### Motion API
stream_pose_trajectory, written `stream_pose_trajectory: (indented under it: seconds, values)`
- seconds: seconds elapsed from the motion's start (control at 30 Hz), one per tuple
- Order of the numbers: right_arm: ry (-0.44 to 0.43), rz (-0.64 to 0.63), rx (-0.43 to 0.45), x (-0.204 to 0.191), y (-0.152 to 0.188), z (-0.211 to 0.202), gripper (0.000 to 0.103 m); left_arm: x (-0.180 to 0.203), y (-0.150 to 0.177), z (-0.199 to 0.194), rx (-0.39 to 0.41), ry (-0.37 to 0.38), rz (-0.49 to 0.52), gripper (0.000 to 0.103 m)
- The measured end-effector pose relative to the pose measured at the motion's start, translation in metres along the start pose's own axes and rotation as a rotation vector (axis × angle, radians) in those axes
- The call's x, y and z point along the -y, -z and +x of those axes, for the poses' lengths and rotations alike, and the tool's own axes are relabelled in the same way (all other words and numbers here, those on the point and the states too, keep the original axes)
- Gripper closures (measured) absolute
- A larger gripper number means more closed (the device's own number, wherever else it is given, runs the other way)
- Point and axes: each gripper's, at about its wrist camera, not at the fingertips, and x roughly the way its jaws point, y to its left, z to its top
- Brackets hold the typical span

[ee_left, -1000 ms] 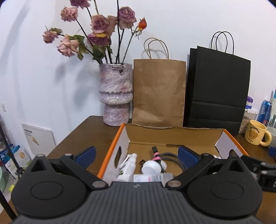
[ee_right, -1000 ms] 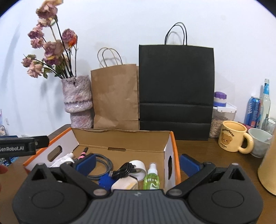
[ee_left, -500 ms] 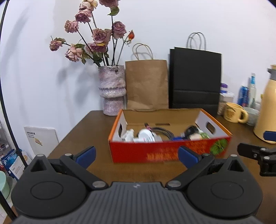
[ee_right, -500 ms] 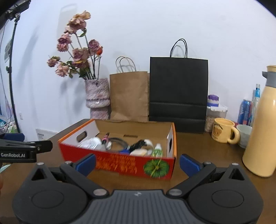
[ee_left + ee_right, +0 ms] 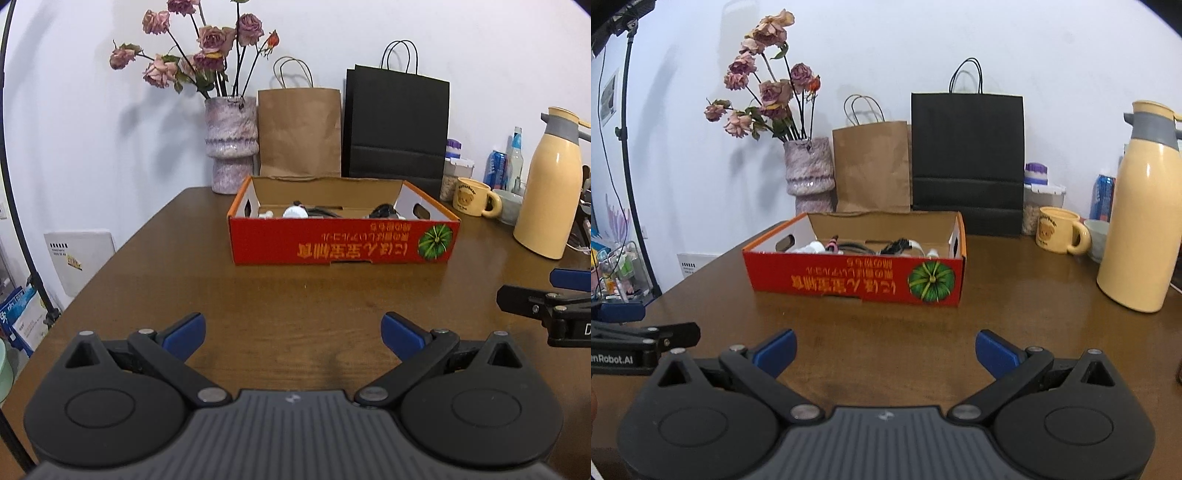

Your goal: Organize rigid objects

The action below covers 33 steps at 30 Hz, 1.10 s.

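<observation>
The table [image 5: 288,295] lay bare between both grippers and the box [image 5: 341,242], which sat well ahead of the jaws, toward the far side. The left gripper [image 5: 291,332] had its jaws spread wide with nothing between them; the right gripper [image 5: 884,349] was likewise spread and empty. A second earlier both cameras looked down into the box from just above its near wall; half a second ago it already stood apart, and now it stood farther off still, its red printed front fully in view. Small items, among them a dark cable [image 5: 895,245] and something white [image 5: 295,211], showed over the rim; I could not tell them apart further. Behind the box stood a black bag [image 5: 967,162], a brown bag [image 5: 871,166] and a vase [image 5: 231,144] of dried roses. To the right stood a cream flask [image 5: 1141,232] and a mug [image 5: 1058,234]. Nothing lay between jaws and box.
</observation>
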Motion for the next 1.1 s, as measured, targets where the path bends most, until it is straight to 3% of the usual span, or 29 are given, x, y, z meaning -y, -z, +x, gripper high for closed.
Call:
stream_pose_trajectory:
  seconds: [1.1]
  values:
    - [0.010,-0.008,-0.021,-0.0021,0.0119,-0.0070,0.000,0.0026,0.0072,-0.0091,-0.001,0.012,-0.001,0.000]
